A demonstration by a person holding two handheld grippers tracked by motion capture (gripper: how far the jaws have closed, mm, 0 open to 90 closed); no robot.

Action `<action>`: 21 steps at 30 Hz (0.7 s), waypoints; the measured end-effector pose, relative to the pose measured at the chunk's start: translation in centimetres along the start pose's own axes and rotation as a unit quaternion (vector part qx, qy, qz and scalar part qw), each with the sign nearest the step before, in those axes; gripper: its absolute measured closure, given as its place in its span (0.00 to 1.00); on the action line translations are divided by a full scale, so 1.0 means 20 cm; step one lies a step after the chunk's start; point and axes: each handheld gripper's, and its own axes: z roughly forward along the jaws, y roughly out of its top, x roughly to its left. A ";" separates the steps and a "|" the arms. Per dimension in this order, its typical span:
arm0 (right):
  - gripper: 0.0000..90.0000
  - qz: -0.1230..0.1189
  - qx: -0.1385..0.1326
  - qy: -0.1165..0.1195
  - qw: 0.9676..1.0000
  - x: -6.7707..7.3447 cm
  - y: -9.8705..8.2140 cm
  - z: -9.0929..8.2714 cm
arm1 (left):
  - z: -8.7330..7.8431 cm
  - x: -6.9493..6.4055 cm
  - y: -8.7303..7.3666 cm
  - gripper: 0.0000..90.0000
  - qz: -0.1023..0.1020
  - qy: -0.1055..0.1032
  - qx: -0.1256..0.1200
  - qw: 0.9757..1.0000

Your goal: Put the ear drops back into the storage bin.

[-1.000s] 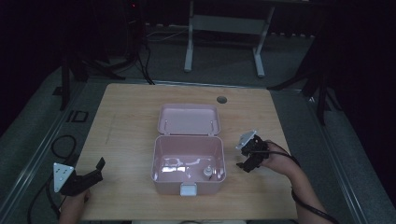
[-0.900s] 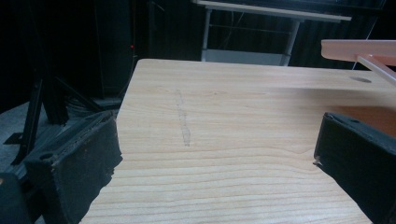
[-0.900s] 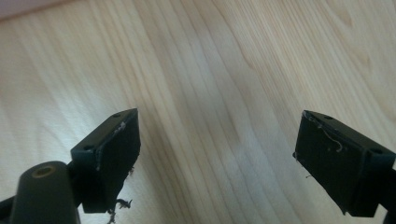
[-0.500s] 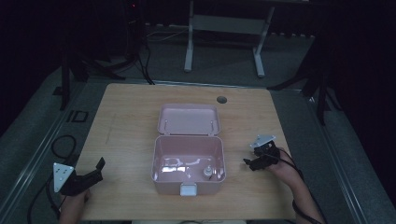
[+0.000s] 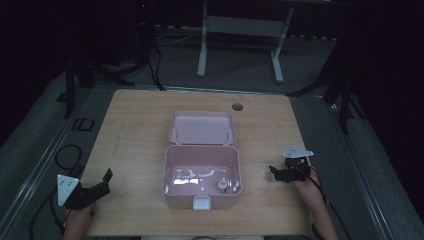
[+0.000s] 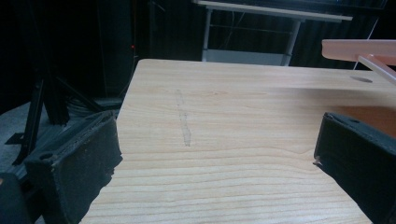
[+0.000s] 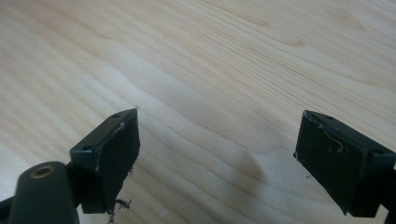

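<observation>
An open pink box point(image 5: 172, 170) stands in the middle of the wooden table point(image 5: 135, 130), its lid point(image 5: 202, 127) folded flat behind it. A small pale object point(image 5: 220, 185) lies in the box's near right corner beside some glare. My right gripper point(image 5: 274, 173) hovers to the right of the box, apart from it, jaws open; in the right gripper view my right gripper point(image 7: 217, 126) has bare wood between its jaws. My left gripper point(image 5: 105, 182) rests at the near left corner, open; in the left gripper view my left gripper point(image 6: 217, 135) spans empty tabletop.
A round cable hole point(image 5: 237, 106) sits near the table's far edge. The pink lid's edge point(image 6: 359, 46) juts in at the upper right of the left gripper view. Dark floor, cables and a metal stand point(image 5: 240, 30) surround the table.
My right gripper has drawn away from the box's right side, moving right and toward the near edge. The left gripper and the box have stayed put.
</observation>
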 end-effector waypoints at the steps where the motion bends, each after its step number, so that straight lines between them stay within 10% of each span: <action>1: 0.15 0.010 -0.006 -0.003 1.000 -0.01 -0.01 0.00 | 0.00 0.00 0.00 0.01 0.000 0.000 0.000 1.000; 11: 0.15 0.108 -0.069 -0.035 0.991 -0.06 -0.07 -0.03 | 0.00 0.00 0.00 0.01 0.000 0.000 0.000 1.000; 21: 0.15 0.129 -0.084 -0.037 0.987 -0.06 -0.12 -0.04 | 0.00 0.00 0.00 0.01 0.000 0.001 0.000 1.000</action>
